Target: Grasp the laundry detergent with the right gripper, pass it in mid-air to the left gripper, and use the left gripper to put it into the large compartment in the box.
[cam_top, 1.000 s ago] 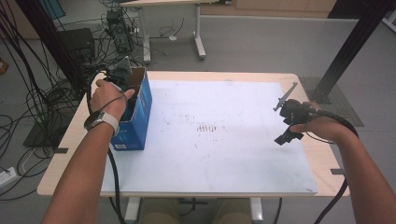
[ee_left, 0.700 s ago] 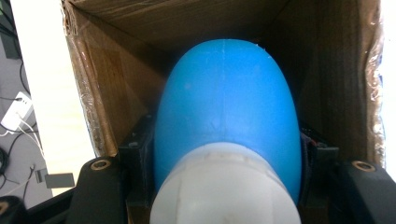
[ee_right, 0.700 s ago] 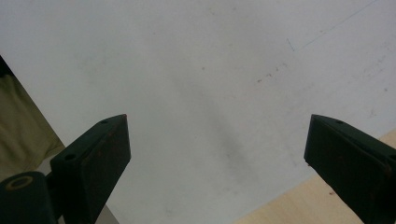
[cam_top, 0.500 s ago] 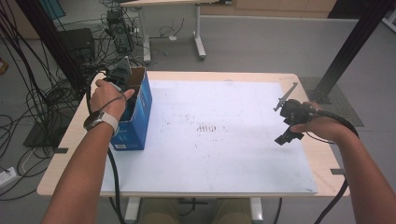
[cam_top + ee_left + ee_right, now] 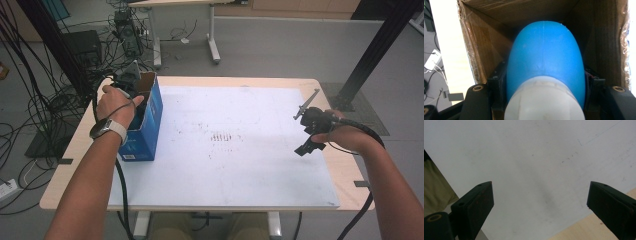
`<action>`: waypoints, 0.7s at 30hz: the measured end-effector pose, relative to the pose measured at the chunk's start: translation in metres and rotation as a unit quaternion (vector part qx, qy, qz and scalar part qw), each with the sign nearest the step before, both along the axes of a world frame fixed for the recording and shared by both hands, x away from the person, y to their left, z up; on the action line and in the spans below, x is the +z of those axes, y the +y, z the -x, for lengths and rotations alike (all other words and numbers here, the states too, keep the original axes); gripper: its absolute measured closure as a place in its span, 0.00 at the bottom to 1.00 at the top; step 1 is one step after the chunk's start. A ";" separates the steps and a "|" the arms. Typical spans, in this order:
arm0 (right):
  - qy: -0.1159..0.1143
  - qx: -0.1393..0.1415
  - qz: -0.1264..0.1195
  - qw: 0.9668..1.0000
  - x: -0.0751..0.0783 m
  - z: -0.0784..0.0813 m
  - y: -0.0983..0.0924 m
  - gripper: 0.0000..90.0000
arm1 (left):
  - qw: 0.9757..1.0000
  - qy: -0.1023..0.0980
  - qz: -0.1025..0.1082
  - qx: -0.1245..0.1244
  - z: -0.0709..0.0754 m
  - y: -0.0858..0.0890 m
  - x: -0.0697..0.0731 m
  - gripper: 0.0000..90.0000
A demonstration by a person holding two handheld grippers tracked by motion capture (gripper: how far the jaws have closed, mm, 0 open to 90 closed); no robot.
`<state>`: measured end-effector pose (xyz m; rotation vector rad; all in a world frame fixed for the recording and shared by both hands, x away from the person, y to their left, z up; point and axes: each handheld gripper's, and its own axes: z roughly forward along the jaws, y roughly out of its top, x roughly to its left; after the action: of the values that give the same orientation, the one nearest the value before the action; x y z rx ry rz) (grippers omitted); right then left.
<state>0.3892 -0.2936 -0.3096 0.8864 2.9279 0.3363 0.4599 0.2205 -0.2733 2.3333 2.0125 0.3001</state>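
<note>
- Worktop (image 5: 240,82): pale wood, carrying a white sheet (image 5: 240,170) with faint dark marks near its middle; nothing legible in those marks.
- Blue box (image 5: 145,132): upright at the left edge of the sheet, open at the top, brown cardboard inside; pale print low on its near face, too small to read; no brand to be made out.
- Blue and white object (image 5: 545,75): rounded blue body with a white end, clamped between the jaws of the left tongs (image 5: 545,97) and hanging inside the box mouth, between the cardboard walls. No label or writing on its visible surface.
- Left tongs, high view (image 5: 131,87): over the box top, closed on the object.
- Right tongs (image 5: 311,131): held above the right side of the sheet, well apart from the box; jaws wide, nothing between them (image 5: 539,202).
- Step in hand, as judged: handling the object at the box opening.
- Advice: keep the object centred between the walls; hold the tongs square to the opening; avoid scraping the taped rim; grip firmly on the smooth rounded body, likely to slip; steady the box with the idle right tongs if it tips.
</note>
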 end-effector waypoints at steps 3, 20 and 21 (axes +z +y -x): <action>0.000 -0.001 0.000 1.000 0.000 0.000 0.000 0.08 | 1.000 0.000 0.000 -0.001 0.000 0.000 0.000 0.41; 0.004 -0.006 0.001 1.000 -0.003 0.000 -0.002 0.07 | 1.000 -0.011 0.014 -0.005 -0.002 0.002 0.000 0.37; 0.004 -0.007 0.002 1.000 -0.003 0.000 -0.003 0.07 | 1.000 -0.012 0.018 -0.004 -0.002 0.003 0.000 0.35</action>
<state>0.3888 -0.2963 -0.3130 0.9110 2.9274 0.3278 0.4617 0.2235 -0.2733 2.3044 1.9801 0.2866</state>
